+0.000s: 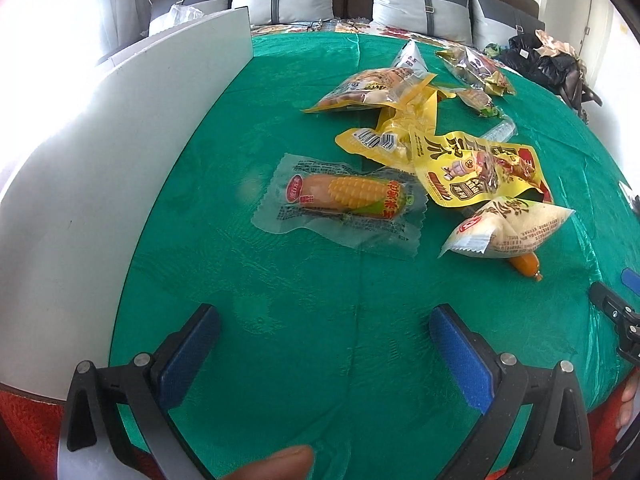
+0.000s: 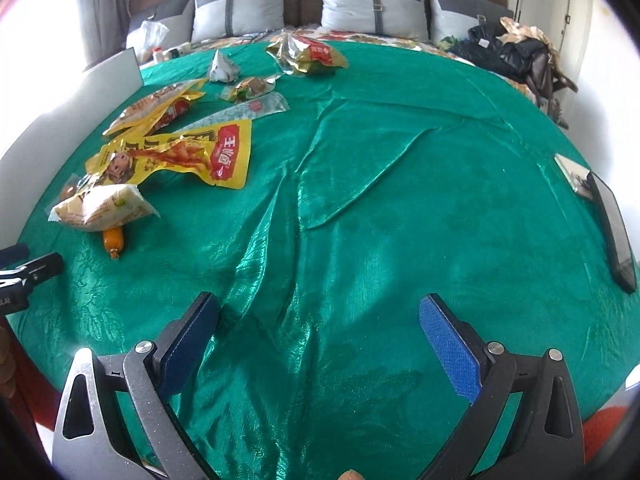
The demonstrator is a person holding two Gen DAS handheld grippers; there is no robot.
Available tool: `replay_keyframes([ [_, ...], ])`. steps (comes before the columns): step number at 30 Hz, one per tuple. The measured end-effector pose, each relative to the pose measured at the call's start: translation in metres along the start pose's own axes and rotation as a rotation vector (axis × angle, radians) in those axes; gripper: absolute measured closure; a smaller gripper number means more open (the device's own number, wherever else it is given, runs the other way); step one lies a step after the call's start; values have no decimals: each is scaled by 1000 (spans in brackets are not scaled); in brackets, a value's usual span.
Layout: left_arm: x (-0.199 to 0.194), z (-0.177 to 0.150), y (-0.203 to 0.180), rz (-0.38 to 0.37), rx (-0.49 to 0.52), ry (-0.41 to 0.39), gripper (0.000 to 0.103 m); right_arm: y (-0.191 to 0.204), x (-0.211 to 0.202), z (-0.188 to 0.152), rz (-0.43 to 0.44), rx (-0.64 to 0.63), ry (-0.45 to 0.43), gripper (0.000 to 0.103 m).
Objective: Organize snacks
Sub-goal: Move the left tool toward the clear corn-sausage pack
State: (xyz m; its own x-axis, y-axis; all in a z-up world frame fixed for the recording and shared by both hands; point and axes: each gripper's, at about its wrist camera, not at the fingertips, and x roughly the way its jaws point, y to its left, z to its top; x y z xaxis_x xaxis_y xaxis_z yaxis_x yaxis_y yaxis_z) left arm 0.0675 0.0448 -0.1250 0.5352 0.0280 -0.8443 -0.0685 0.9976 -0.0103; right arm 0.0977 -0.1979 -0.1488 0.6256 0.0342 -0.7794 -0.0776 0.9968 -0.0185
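A: Where are the snacks?

B: In a loose heap on the green cloth, ahead of the left gripper and off to its right. Nearest its fingers is the corn sausage pack, in clear wrap, lying flat a little way in front of the gap between the blue pads.

A: And beyond that one?

B: To its right a yellow pouch with a cartoon figure, touching the corn pack's far corner. Closer to the gripper's right finger sits a pale triangular packet, lying over an orange sausage whose end pokes out beneath it. Farther ahead lie another yellow bag, a small white pyramid packet and a shiny dark-and-gold bag.

A: What are the tongs doing?

B: Both are spread wide and hold nothing. The left one hovers over bare cloth. The right gripper does the same above wrinkled cloth, and from its camera the heap is far to its left: the yellow pouch, the pale packet and the orange sausage.

A: Anything else around?

B: A white board stands upright along the left gripper's left side. A dark flat object lies at the cloth's edge to the right gripper's right. Grey pillows line the headboard far ahead, with dark clothing piled ahead to the right.
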Motion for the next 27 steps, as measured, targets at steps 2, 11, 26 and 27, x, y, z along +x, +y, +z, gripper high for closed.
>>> replay_keyframes([
  [2,1,1,-1,2,-3,5,0,0,0,0,-3,5,-11,1],
  [11,1,3,-1,11,-17,36,0,2,2,0,-5,6,-24,0],
  [26,3,8,4,-39,60,125,0,2,-1,-4,-13,11,-32,1],
  [27,3,9,4,-41,58,133,0,2,-1,-4,-12,10,-31,1],
])
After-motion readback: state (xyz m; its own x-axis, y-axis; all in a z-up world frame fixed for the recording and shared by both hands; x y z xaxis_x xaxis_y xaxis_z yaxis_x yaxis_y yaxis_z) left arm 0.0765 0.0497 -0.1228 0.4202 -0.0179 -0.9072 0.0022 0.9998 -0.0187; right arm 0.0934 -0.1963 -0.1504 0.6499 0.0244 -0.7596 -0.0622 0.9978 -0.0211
